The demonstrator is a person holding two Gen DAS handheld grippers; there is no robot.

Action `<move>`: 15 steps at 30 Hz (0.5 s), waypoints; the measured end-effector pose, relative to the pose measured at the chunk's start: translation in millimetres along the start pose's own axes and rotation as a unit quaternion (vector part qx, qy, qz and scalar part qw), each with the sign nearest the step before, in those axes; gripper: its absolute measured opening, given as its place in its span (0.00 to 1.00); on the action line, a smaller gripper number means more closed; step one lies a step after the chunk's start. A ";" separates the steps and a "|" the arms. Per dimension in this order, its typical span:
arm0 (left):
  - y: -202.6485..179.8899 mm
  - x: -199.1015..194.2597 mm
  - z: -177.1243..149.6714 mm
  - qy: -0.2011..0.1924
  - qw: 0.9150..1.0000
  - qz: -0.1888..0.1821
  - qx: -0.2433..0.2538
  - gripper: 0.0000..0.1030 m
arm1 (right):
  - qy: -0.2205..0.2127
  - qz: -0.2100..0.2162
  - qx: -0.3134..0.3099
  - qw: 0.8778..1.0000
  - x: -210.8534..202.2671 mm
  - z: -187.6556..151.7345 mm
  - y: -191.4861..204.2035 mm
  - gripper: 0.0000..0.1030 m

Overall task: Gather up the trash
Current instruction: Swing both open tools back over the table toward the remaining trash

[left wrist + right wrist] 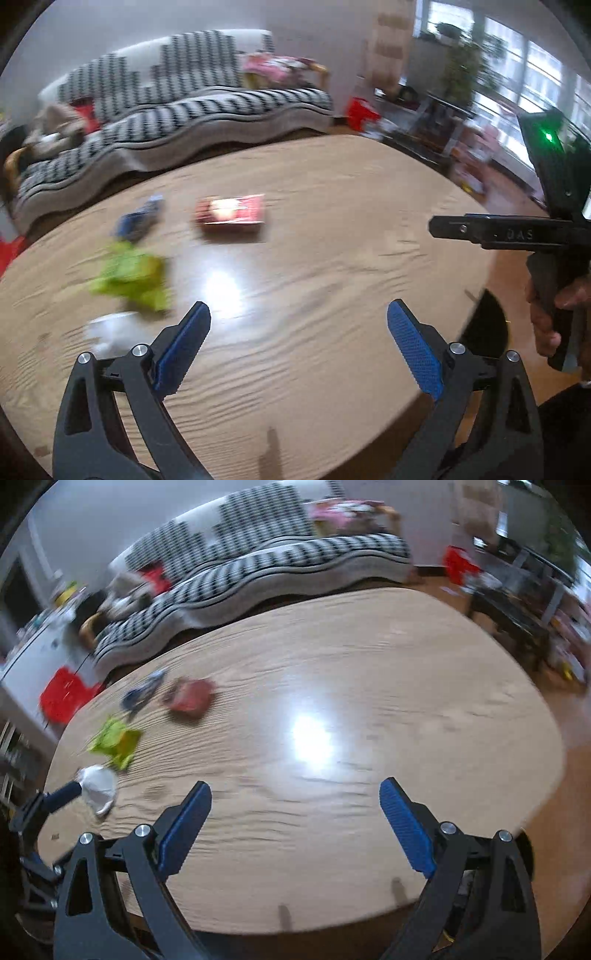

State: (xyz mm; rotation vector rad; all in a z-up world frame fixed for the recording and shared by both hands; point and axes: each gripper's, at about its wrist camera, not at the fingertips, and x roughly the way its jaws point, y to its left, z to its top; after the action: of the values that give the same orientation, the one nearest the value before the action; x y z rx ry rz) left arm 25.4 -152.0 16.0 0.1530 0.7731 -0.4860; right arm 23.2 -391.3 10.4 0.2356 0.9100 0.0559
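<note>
Trash lies uncollected along the tabletop (369,686) at about ten o'clock from both grippers: a white crumpled wad (96,787) nearest, then a green wrapper (114,743), a blue wrapper (142,694) and a red packet (190,698) farthest. Nothing looks gathered yet, so judging by this all four pieces remain. The left gripper (298,314) and right gripper (295,792) both hover with jaws spread wide and empty. No bin is clearly visible. The surface is pale, glossy wood grain with a light glare; behind it stands a sofa (177,96) under a zigzag throw, with windows (517,62) at two o'clock.
</note>
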 end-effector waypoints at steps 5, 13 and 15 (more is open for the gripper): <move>65.3 -20.6 -17.2 -0.002 0.998 0.050 -0.035 0.92 | 0.010 0.025 -0.051 0.998 27.7 3.8 66.4 0.86; 106.7 -23.1 -33.2 0.010 0.997 0.064 -0.034 0.92 | 0.009 0.043 -0.093 0.995 60.1 8.7 113.5 0.87; 114.7 -18.0 -37.0 0.017 0.997 0.063 -0.032 0.92 | 0.012 0.047 -0.094 0.994 66.3 10.2 117.0 0.87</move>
State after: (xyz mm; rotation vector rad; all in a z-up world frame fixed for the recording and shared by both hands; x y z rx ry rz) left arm 45.4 -33.2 -2.6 0.1506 0.8052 -0.3395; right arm 77.9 -269.5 -8.6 0.1025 0.9110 0.2300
